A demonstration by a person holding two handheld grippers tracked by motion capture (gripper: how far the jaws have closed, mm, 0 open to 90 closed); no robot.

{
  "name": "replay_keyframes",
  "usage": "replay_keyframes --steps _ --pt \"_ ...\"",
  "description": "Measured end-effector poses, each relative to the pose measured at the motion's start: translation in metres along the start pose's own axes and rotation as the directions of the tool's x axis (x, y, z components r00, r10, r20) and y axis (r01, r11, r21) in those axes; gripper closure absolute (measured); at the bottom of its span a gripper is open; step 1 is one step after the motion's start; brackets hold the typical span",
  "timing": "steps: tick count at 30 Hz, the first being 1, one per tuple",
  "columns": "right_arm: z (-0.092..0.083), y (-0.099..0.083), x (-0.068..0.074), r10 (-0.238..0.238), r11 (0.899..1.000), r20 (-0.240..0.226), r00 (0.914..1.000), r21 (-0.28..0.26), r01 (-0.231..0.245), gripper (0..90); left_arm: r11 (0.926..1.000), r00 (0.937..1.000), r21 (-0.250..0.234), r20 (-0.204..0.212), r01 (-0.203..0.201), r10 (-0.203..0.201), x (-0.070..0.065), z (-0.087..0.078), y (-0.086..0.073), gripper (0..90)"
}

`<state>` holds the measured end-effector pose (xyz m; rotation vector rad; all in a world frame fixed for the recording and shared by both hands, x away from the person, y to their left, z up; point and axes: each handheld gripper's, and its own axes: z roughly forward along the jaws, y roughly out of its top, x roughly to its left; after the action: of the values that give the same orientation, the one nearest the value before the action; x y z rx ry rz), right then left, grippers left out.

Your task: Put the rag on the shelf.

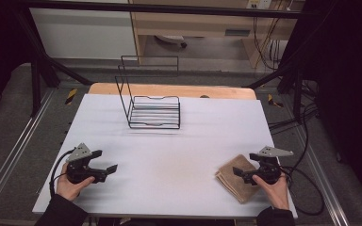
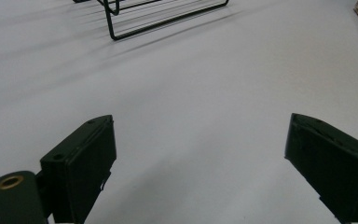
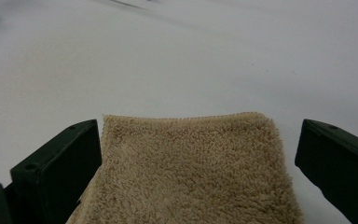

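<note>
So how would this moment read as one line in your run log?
left tool: open, over bare table | right tool: open, over folded beige terry towel, not gripping | black wire rack: empty, far side

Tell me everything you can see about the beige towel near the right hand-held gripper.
The towel is beige terry cloth with a fluffy pile, folded into a flat stack of layers with a stitched hem along its far edge. It lies on the white table near the front right corner, turned at an angle to the table edge. The right hand-held gripper hangs over it with open jaws, one at each side of the towel; the left jaw stands close against its edge, and they do not squeeze it.
</note>
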<state>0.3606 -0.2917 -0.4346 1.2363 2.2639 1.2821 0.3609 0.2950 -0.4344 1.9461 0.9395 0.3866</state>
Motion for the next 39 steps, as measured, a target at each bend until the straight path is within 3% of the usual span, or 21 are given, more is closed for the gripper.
replay_keyframes --steps 9,18,30,39 --pt "-0.002 0.001 0.002 -0.001 1.0 0.002 1.0 -0.003 0.001 0.9 1.0 1.0 0.005 0.0 -0.004 0.004 0.0 0.0 -0.001 8.8" --pt "-0.001 0.005 0.013 -0.009 1.0 0.001 1.0 -0.006 0.009 2.0 1.0 1.0 -0.002 -0.008 0.0 0.0 0.001 0.0 -0.001 8.9" --pt "0.006 0.01 0.03 -0.023 1.0 -0.001 0.9997 0.019 0.023 4.7 1.0 0.9999 0.005 -0.01 0.004 -0.004 0.001 0.001 -0.002 8.9" --pt "0.017 0.013 0.044 -0.044 0.997 0.03 0.9986 0.069 0.042 11.1 1.0 0.9999 0.009 -0.015 0.002 -0.002 0.0 0.001 -0.002 9.0"
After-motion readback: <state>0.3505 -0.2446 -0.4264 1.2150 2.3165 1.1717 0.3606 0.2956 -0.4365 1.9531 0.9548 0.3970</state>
